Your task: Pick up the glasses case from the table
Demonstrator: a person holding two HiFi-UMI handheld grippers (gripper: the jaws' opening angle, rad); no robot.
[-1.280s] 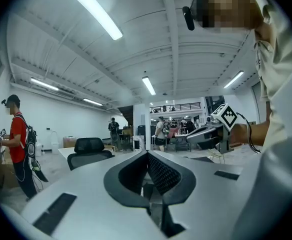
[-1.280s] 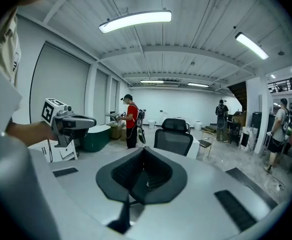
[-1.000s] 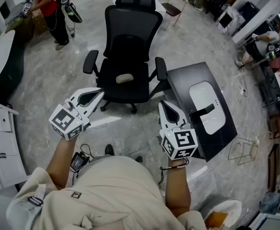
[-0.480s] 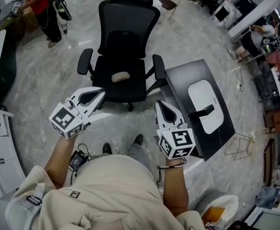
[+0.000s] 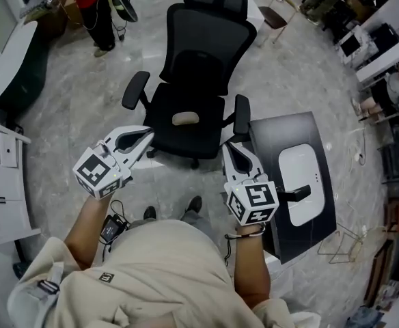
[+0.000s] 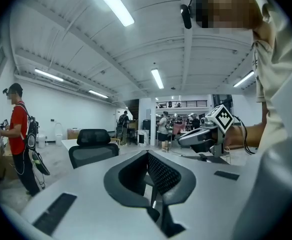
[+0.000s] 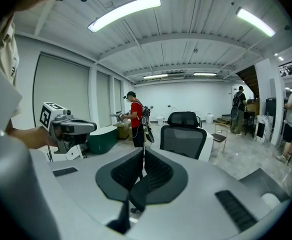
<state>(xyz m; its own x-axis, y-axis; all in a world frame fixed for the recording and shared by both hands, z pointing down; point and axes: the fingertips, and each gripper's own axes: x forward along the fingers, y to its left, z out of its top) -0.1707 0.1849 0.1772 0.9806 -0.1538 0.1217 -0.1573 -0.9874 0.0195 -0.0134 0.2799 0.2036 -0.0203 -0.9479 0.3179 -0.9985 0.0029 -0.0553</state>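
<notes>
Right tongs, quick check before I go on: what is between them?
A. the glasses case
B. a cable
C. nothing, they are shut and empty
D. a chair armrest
C: in the right gripper view the right tongs stand closed on each other with nothing between them, and the black office chair stands well beyond them.

Black mesh office chair (image 5: 201, 74) straight ahead. Dark flat table (image 5: 281, 132) right of chair (close by). White oval glasses case (image 5: 302, 173) on table.
</notes>
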